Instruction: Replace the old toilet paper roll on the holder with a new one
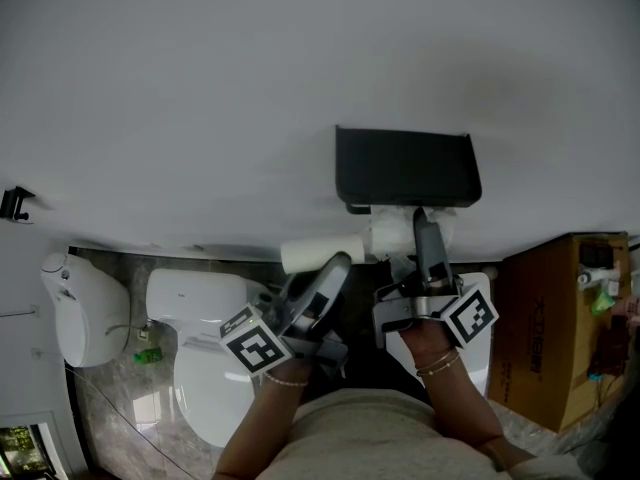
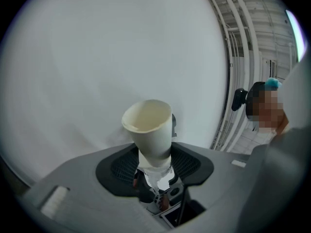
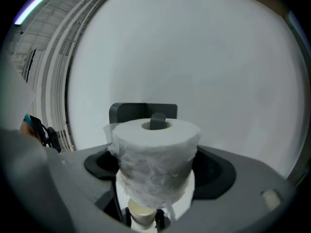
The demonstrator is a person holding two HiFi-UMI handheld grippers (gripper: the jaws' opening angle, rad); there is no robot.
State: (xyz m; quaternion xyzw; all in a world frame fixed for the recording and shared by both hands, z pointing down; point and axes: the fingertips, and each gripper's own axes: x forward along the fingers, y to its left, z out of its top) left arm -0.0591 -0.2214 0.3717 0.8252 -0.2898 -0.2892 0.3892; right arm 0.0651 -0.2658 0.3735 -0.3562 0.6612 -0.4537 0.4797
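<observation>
A black paper holder [image 1: 405,168] hangs on the white wall, and it shows behind the roll as a dark plate [image 3: 141,110] in the right gripper view. My left gripper [image 1: 330,268] is shut on the empty cream cardboard tube [image 1: 315,253], held left of and below the holder. That tube [image 2: 149,127] sticks out from the left gripper [image 2: 155,147] with torn paper at its base. My right gripper [image 1: 420,236] is shut on the new white roll [image 1: 393,230] just under the holder. One dark fingertip [image 3: 157,121] pokes out of the core of the roll [image 3: 155,159].
A white toilet [image 1: 200,353] stands below left, with a white bin [image 1: 75,308] further left. A brown cardboard box [image 1: 560,328] is at the right. A small black hook [image 1: 15,205] is on the wall at far left.
</observation>
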